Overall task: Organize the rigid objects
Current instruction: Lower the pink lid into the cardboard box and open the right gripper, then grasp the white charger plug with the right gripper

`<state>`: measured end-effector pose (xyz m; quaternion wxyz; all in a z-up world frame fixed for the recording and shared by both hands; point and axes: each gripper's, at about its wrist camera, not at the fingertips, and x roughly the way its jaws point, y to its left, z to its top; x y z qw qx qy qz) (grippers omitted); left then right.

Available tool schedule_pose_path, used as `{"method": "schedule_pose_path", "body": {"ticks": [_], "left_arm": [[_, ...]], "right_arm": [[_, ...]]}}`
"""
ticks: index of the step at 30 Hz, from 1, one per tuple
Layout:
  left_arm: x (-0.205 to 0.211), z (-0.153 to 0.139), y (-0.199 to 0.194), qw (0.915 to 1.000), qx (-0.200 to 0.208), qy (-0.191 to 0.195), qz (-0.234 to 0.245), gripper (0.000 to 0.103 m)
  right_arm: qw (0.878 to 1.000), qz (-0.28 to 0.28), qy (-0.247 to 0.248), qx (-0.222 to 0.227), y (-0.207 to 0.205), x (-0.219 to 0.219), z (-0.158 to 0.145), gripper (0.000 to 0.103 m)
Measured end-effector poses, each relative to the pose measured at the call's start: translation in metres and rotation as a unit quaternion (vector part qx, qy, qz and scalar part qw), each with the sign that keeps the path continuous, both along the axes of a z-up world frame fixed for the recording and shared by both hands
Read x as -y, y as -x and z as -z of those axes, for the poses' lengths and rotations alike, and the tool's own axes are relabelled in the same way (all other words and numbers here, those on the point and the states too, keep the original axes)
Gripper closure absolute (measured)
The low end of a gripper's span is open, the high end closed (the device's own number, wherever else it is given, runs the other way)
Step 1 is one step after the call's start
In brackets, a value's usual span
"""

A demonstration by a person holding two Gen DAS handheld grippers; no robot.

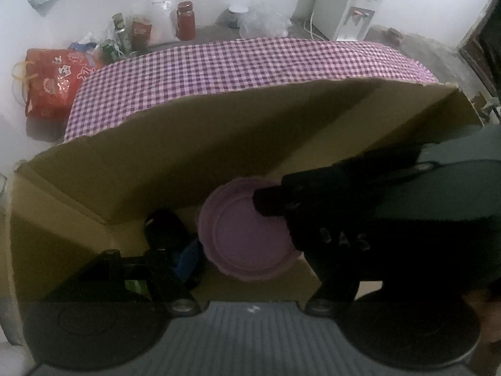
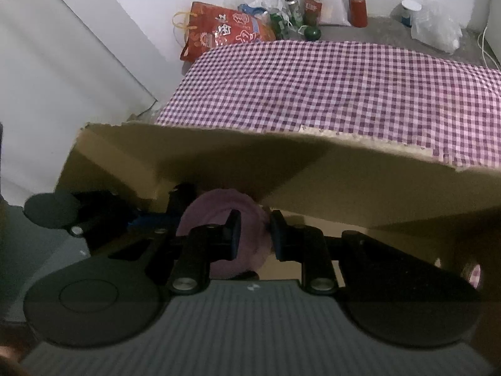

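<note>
1. Right tool [image 2: 255, 235]: clenched, blue pads nipping the rim of the purple plate [image 1: 238, 219], the disc hanging off toward the left-hand finger and away behind it.
2. Plate's place: inside the cardboard box [image 1: 188, 144], low down near the floor of it, tilted up on edge rather than flat, face turned toward the left wrist camera.
3. Left tool [image 1: 250, 250]: fingers spread wide, the plate lying between them; blue pad of the near finger just beside the plate's left rim, the other finger hidden behind the right tool's dark body. Cannot tell whether pressing on anything.
4. Something dark and rounded just ahead of that left-hand finger; too dim to name.
5. Deciding relation, as a judgement: plate straight ahead of and below both tools, flat face across the right tool's pointing line, rim alone inside its bite. Right tool nearer and carrying the load; left one merely alongside.
6. Likely next: lowering until the plate's bottom edge meets the box floor, then letting go. Risk of the plate rolling or tipping against the box's far wall.
7. Box standing on the checked-cloth bench [image 1: 250, 62], bare cloth beyond its far wall.
</note>
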<state>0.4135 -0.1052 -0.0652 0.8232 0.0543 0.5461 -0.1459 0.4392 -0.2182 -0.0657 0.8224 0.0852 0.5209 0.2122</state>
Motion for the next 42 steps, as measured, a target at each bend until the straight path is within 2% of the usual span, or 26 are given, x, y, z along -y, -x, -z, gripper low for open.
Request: {"method": "schedule_pose_path", "body": {"ticks": [5,12,16,20,22,25,29,34,39,42], "left_arm": [[-0.004,-0.016,0.004,0.9996,0.02,0.015,-0.013,0.019],[-0.019,-0.058,0.034,0.9975,0.048,0.049,-0.017,0.019],[-0.03,-0.091,0.07,0.9944,0.08,0.068,-0.009,0.018],[-0.04,-0.123,0.113,0.9888,0.12,0.089,0.001,0.014],[-0.046,-0.137,0.139,0.9842,0.146,0.1,0.009,0.013],[-0.054,-0.149,0.18,0.9771,0.18,0.112,0.016,0.01],[-0.056,-0.14,0.233,0.9702,0.212,0.113,0.031,0.008],[-0.047,-0.098,0.281,0.9695,0.216,0.106,0.045,0.008],[-0.034,-0.053,0.303,0.9743,0.187,0.114,0.052,0.008],[-0.014,-0.029,0.305,0.9754,0.185,0.101,0.067,0.009]], "right_arm": [[0.999,0.016,-0.027,0.011,0.007,0.012,-0.013,0.08],[0.994,0.038,-0.086,0.059,0.053,0.041,-0.065,0.076],[0.986,0.044,-0.122,0.102,0.108,0.064,-0.104,0.073],[0.976,0.04,-0.156,0.148,0.174,0.088,-0.139,0.067],[0.971,0.038,-0.164,0.169,0.207,0.098,-0.15,0.062],[0.966,0.039,-0.168,0.191,0.254,0.109,-0.158,0.06],[0.962,0.05,-0.176,0.204,0.309,0.124,-0.15,0.058],[0.963,0.091,-0.166,0.193,0.358,0.132,-0.111,0.057],[0.965,0.132,-0.162,0.158,0.381,0.135,-0.064,0.057],[0.966,0.149,-0.169,0.13,0.378,0.13,-0.037,0.057]]}}
